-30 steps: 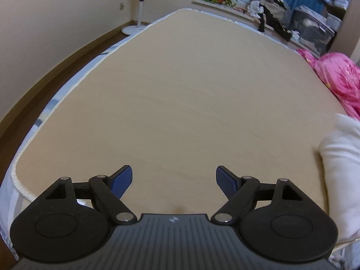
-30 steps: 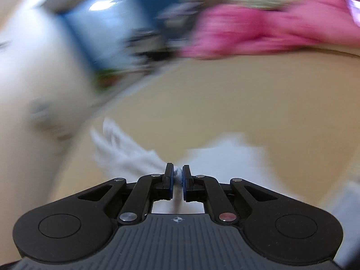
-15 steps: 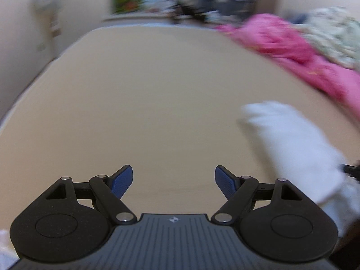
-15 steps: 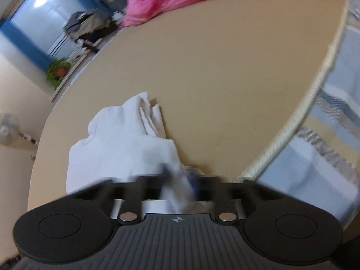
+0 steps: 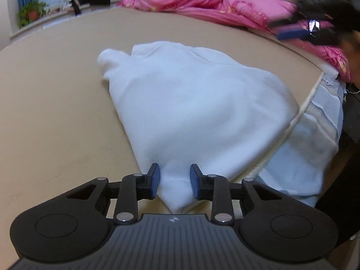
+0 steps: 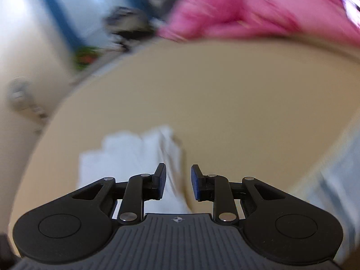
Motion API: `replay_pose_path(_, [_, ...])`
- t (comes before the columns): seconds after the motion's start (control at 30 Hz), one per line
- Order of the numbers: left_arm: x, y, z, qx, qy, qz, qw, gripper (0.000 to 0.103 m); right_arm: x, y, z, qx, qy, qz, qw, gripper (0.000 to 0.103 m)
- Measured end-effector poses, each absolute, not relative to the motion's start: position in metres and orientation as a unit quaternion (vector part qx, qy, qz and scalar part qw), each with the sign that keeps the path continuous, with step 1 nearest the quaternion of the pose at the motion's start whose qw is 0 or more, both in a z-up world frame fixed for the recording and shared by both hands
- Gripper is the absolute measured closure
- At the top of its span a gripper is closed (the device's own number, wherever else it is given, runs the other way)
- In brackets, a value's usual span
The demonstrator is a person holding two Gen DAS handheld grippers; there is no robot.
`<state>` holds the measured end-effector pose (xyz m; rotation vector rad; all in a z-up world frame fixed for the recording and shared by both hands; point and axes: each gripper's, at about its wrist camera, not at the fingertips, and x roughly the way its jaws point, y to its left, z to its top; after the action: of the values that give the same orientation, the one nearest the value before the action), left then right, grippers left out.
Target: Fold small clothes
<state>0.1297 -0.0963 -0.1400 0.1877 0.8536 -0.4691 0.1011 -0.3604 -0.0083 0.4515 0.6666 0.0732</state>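
1. two grippers changed since half a second ago: left gripper [image 5: 173, 181] narrowed from a wide spread, jaws just closing around a pointed corner of the white garment [image 5: 193, 103], blue pads beside the cloth with no clear pinch, so counted as open.
2. right gripper [image 6: 178, 182] parted after a tight pinch on white cloth, jaws just opening, garment edge [image 6: 135, 155] loose between them, nothing gripped.
3. soft, fleecy white garment now spread at 12 o'clock of the left gripper, bunched at its far end, on the smooth tan bed surface [image 5: 56, 94] near the corded edge at 3 o'clock.
4. rumpled pink quilt [image 5: 216, 4] at 1 o'clock, well apart.
5. right wrist view blurred.
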Motion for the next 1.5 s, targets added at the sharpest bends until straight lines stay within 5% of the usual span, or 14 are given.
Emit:
replay_pose_path(0.07, [0.129,-0.090,-0.136,0.082,0.412,-0.224,0.880,0.069,0.133,-0.362,-0.011,0.217,0.333,0.057,0.916,0.060])
replay_pose_path(0.37, [0.106,-0.071,-0.107,0.033,0.406,-0.175,0.897,0.068,0.227,-0.349,-0.091,0.315,0.437,0.040,0.842,0.058])
replay_pose_path(0.4, [0.104,-0.073,-0.105,0.037,0.403,-0.174,0.898,0.068,0.229,-0.346,-0.092,0.303,0.436,0.028,0.847,0.065])
replay_pose_path(0.43, [0.104,-0.075,-0.102,0.041,0.400,-0.174,0.899,0.068,0.229,-0.346,-0.092,0.306,0.432,0.023,0.848,0.089])
replay_pose_path(0.47, [0.104,-0.077,-0.098,0.044,0.396,-0.175,0.900,0.067,0.225,-0.347,-0.089,0.320,0.420,0.019,0.849,0.096])
replay_pose_path(0.6, [0.119,-0.086,-0.087,0.019,0.382,-0.170,0.908,0.065,0.204,-0.356,-0.074,0.327,0.355,0.006,0.876,0.096])
replay_pose_path(0.73, [0.139,-0.099,-0.112,0.031,0.428,-0.169,0.887,0.059,0.195,-0.366,-0.092,0.272,0.403,-0.074,0.871,0.091])
replay_pose_path(0.87, [0.139,-0.098,-0.117,0.064,0.451,-0.167,0.874,0.056,0.163,-0.380,-0.064,0.291,0.344,-0.048,0.891,0.083])
replay_pose_path(1.0, [0.154,-0.079,-0.099,0.025,0.443,-0.163,0.881,0.049,0.139,-0.372,-0.056,0.256,0.347,0.083,0.898,0.050])
replay_pose_path(1.07, [0.169,-0.068,-0.093,-0.004,0.441,-0.145,0.886,0.045,0.142,-0.366,-0.085,0.224,0.431,0.077,0.871,0.050])
replay_pose_path(1.13, [0.191,-0.059,-0.089,-0.042,0.445,-0.129,0.885,0.044,0.139,-0.376,-0.108,0.237,0.459,0.040,0.855,0.037])
replay_pose_path(1.33, [0.247,-0.047,-0.094,-0.165,0.475,-0.127,0.855,0.029,0.151,-0.393,-0.115,0.283,0.455,0.059,0.843,0.034])
replay_pose_path(1.5, [0.271,-0.050,-0.130,-0.217,0.513,-0.118,0.822,0.029,0.174,-0.371,-0.113,0.284,0.453,0.074,0.842,0.039])
